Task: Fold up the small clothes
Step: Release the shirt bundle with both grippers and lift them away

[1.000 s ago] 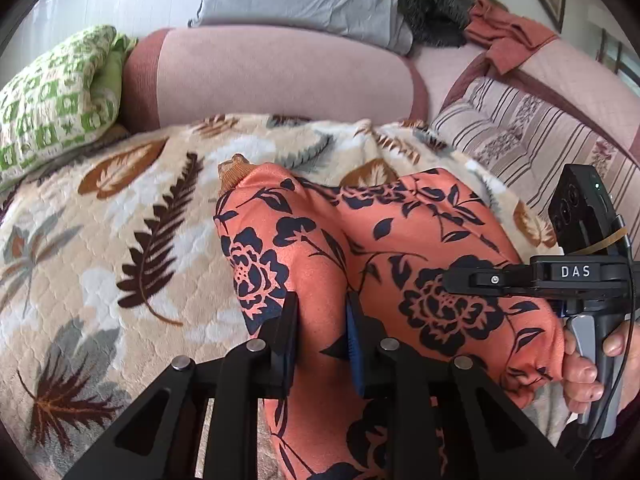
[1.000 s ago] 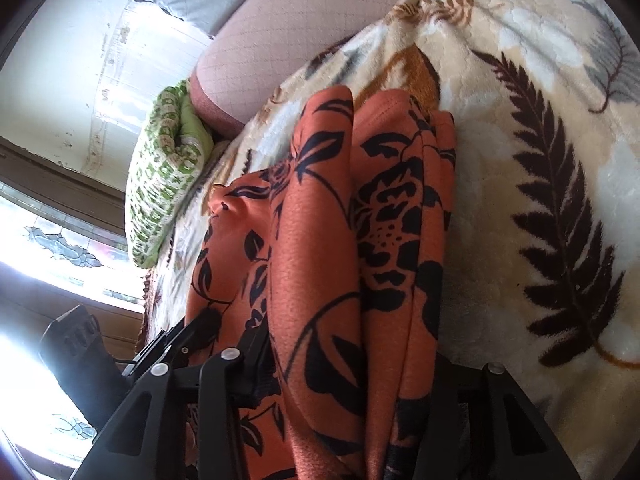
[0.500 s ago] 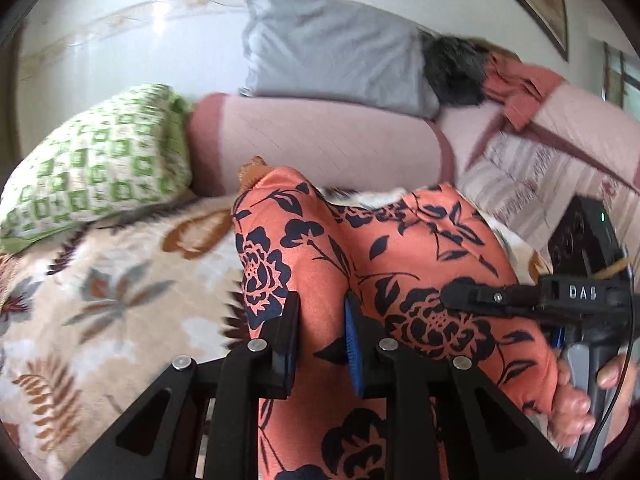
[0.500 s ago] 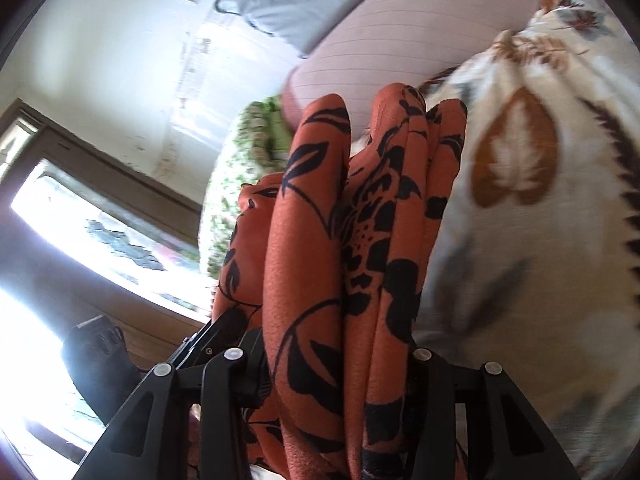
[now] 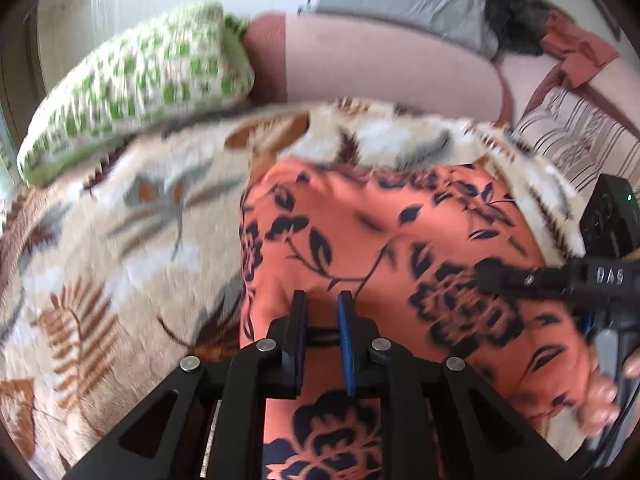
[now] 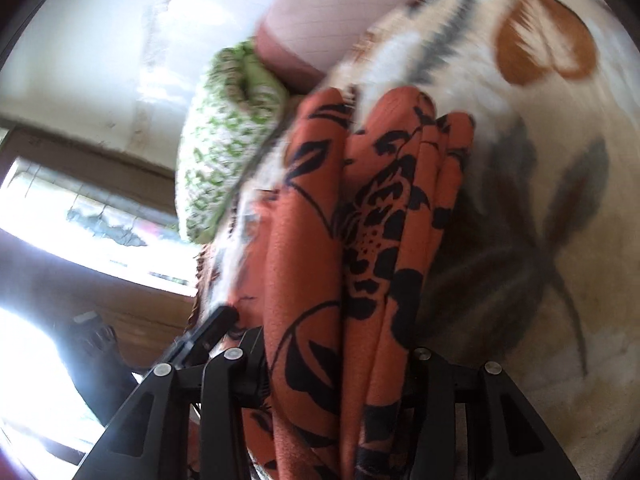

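The left tongs (image 5: pixel 322 312) are closing on a pinched ridge of the orange flowered garment (image 5: pixel 384 248); the right tongs (image 6: pixel 340 344) are clamped on its bunched folds; the garment lies on the leaf-patterned blanket (image 5: pixel 120 240), probably partly lifted; behind are a green checked pillow (image 5: pixel 140 84) and a pink sofa back (image 5: pixel 384 68).

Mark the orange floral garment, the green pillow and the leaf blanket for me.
Garment (image 5: pixel 360 240): left wrist view, on its flat upper panel.
Green pillow (image 5: pixel 136 92): left wrist view, on its checked middle.
Blanket (image 5: pixel 120 248): left wrist view, on a bare patch left of the garment.
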`<state>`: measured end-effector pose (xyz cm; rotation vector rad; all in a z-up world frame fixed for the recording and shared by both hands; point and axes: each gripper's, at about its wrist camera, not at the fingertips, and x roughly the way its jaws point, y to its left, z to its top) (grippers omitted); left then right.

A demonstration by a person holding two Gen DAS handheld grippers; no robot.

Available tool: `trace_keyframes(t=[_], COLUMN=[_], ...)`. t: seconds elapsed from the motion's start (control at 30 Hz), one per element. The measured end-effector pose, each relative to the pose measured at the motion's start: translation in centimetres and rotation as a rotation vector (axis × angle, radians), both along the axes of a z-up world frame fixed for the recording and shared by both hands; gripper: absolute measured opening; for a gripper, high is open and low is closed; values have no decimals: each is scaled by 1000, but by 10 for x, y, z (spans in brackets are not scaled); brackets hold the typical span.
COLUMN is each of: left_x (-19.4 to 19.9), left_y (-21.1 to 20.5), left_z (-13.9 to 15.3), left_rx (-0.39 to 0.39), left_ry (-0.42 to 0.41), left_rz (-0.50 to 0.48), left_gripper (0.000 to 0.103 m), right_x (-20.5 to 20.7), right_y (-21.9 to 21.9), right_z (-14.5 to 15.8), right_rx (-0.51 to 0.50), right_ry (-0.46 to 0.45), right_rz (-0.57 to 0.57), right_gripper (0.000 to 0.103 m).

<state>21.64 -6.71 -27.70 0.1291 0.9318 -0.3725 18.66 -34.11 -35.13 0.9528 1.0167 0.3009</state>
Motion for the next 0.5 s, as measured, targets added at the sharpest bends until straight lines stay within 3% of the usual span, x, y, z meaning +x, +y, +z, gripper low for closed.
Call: trace_keyframes(t=[0.13, 0.23, 0.27, 0.3, 0.37, 0.43, 0.5], left_x=[-4, -12, -14, -20, -36, -52, -64], left_y=[-6, -7, -6, -4, 3, 8, 11], left_z=[-3, 1, 5, 11, 22, 32, 34], left_rx=[59, 66, 61, 50, 56, 84, 90], left_ry=[-36, -45, -53, -68, -121, -165, -165], left_rz=[-28, -7, 4, 16, 60, 104, 123], left_gripper=[15, 18, 27, 43, 59, 60, 63], right_x=[4, -5, -13, -20, -45, -60, -73], right_y=[-1, -7, -9, -10, -7, 7, 22], right_z=[0, 17, 27, 40, 66, 87, 92], right_rx=[-72, -137, -171, -209, -283, -323, -356], right_ry=[32, 6, -13, -39, -137, -219, -240], right_rz=[-5, -18, -29, -45, -49, -12, 48], right_gripper=[60, 62, 62, 62, 62, 61, 44])
